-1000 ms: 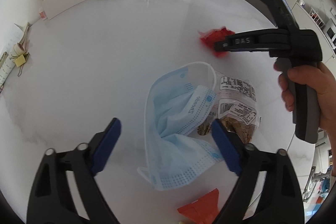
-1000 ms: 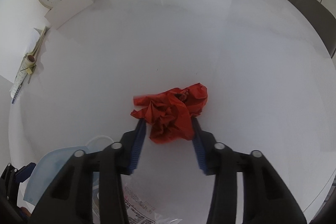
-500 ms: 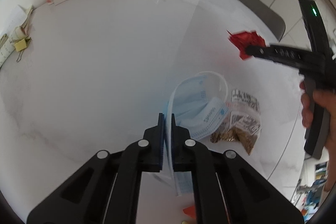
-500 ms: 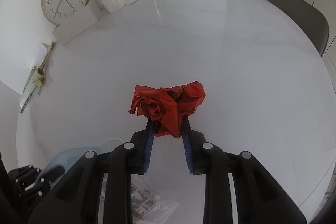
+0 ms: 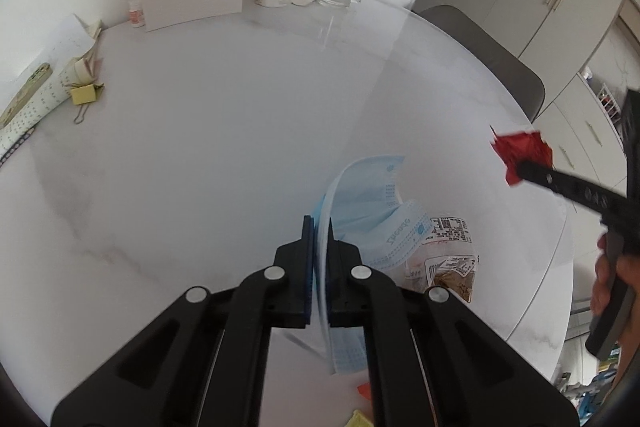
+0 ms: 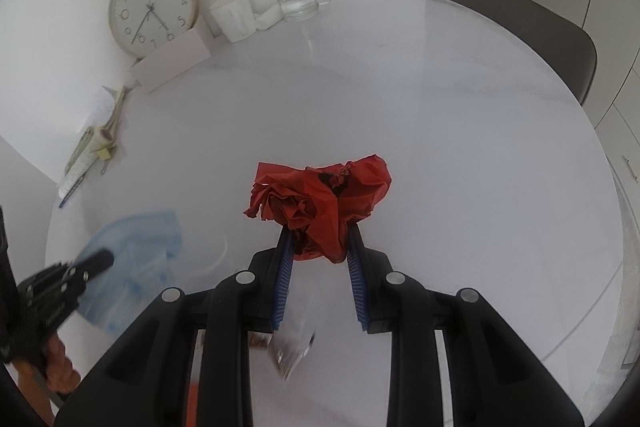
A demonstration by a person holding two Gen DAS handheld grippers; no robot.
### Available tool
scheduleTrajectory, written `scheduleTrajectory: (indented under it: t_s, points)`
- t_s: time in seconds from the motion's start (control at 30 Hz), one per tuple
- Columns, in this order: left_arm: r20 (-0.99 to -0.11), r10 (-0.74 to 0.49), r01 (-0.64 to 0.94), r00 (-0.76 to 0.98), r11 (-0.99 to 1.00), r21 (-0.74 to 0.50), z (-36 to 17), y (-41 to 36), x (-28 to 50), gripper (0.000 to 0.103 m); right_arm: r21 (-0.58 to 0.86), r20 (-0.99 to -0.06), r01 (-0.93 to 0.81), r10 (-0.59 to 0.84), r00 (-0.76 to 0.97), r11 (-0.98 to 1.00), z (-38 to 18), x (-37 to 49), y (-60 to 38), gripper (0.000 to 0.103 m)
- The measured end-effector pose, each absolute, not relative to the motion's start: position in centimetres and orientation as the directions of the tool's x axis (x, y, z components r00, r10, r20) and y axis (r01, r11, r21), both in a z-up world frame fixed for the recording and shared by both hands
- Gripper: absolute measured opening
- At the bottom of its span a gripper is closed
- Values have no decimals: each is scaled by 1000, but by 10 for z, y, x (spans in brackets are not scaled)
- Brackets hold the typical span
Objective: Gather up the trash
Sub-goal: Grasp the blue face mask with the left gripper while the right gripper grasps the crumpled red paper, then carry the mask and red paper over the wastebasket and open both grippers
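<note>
Trash count, as I read it: one blue face mask, one crumpled red wrapper, one clear snack bag, all over the round white table. My left gripper is clenched on the mask's folded edge, the rest draping over the bag. My right gripper grasps the red wrapper, lifted above the tabletop. One orange scrap and one yellow scrap sit cut off at the bottom edge. The bag is blurred in the right wrist view.
</note>
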State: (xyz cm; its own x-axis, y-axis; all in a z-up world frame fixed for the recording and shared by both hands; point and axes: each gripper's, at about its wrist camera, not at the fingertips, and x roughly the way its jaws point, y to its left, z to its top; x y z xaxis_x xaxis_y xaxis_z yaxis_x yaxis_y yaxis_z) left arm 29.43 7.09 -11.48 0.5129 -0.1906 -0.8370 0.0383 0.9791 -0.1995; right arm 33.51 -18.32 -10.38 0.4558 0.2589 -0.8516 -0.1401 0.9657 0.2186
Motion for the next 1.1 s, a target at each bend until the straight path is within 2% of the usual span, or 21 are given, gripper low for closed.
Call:
scheduleTrajectory:
  t_s: [0.1,0.33,0.53,0.7,0.83,1.1]
  points:
    - [-840,-186,33,510,980,-197,-115,70,290,3,263,-848,-166,310,431,950,-108,321,-172,27]
    - [-842,-198,37,501,977,-208,-112,65,279,3,234,-876,-213,300,377,949,-127,304,-143,27]
    - [-823,-230,89,520,972,-215,-72,52,248,3,249,-837,-186,308,452,951,-87,267,-167,27]
    - [-806,-264,189,530,963,-191,-32,9,198,3,227,-813,-131,261,520,965,-47,192,-213,27]
    - [-805,-348,320,481,924,-208,-11,-49,143,3,211,-814,-43,200,545,977,-32,111,-258,28]
    - [-821,-493,617,288,751,-235,-19,-183,18,3,160,-853,222,22,522,962,-40,-83,-364,28]
